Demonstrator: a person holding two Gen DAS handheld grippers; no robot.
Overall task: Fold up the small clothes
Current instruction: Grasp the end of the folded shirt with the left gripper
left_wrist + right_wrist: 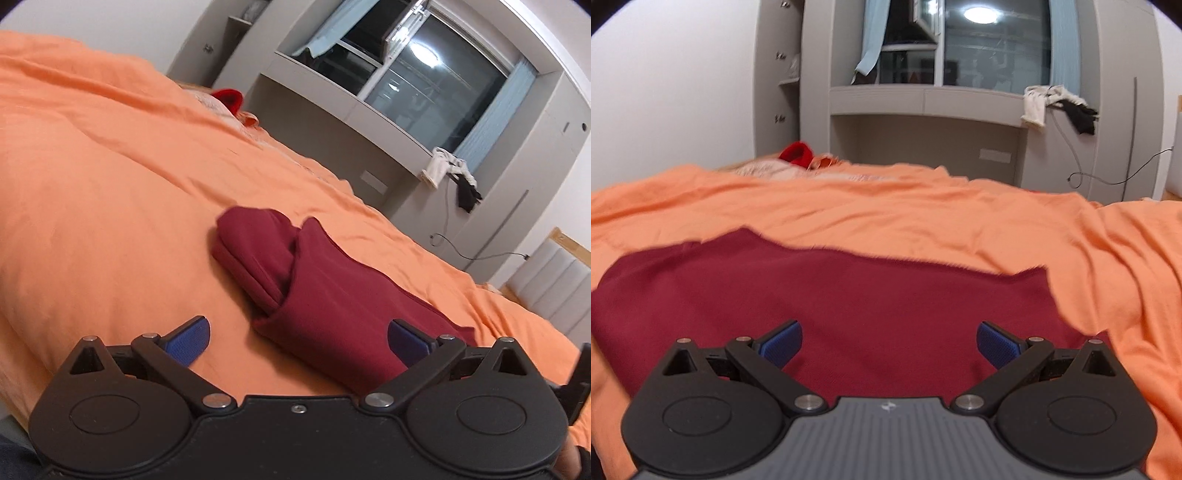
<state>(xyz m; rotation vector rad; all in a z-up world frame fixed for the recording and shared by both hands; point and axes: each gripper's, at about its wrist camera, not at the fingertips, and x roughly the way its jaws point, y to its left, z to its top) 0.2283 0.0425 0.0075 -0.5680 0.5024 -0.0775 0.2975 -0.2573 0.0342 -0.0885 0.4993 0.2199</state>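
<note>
A dark red garment [325,291] lies on the orange bed cover [110,192], with one end folded over into a thick roll at its far left. My left gripper [299,341] hovers just above its near end, open, blue pads wide apart and nothing between them. In the right wrist view the same dark red garment [827,295] spreads flat across the cover [960,221]. My right gripper [889,345] is above it, open, with the cloth below the pads and not pinched.
A bright red item [796,153] and pale cloth lie at the far side of the bed. Beyond stands a grey window alcove [923,99] with white and black clothes [1056,105] draped on its ledge. A cable [1108,177] hangs at the right.
</note>
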